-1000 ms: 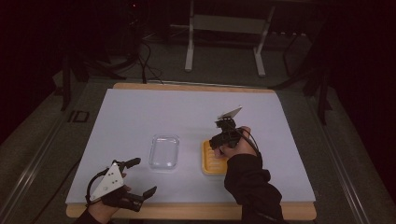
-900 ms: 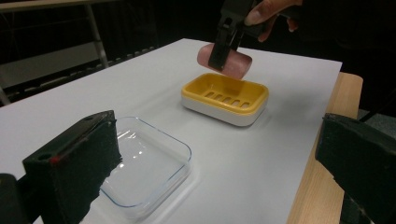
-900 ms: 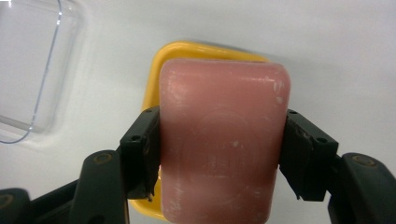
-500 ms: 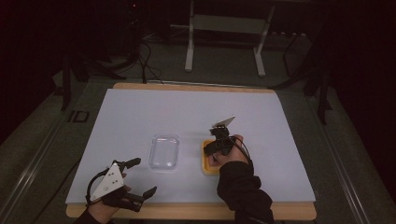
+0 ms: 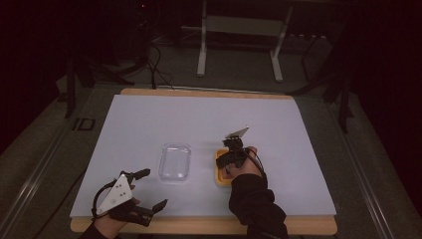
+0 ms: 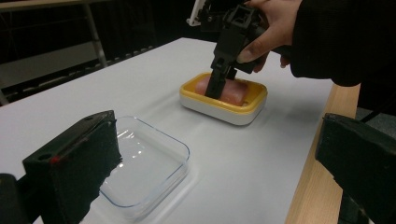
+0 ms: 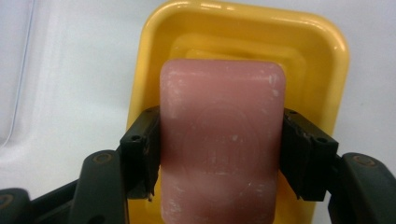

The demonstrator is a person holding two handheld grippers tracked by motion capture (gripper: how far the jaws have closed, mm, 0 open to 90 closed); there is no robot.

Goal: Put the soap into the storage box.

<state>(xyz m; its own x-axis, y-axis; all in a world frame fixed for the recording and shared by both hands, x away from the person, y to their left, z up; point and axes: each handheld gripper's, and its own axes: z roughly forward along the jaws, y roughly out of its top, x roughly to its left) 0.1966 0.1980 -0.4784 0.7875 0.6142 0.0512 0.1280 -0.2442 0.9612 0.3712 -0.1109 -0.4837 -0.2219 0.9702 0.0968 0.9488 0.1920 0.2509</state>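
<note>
high view: the right gripper [image 5: 232, 158] points down over the yellow dish [image 5: 222, 169], and the left gripper [image 5: 144, 191] rests at the near edge of the table [image 5: 209, 114], well apart from both containers, jaws spread with nothing between them. the clear container [image 5: 175, 162] lies between the two grippers. the white sheet covers a wooden top; beyond it are a dark floor, cables and a metal stand [image 5: 239, 30].

left gripper view: past its own parted fingers [image 6: 74, 163], the clear container [image 6: 144, 163] lies empty, and farther off the right gripper [image 6: 217, 86] reaches into the dish [image 6: 224, 105] onto the pink soap [image 6: 233, 91].

right gripper view: the fingers [image 7: 140, 149] are clenched on the soap bar's [image 7: 222, 135] two long sides, the bar low over or in the dish [image 7: 327, 60]; i cannot tell which. judged from this, the grip is made; moving the bar to wherever it belongs is left.
</note>
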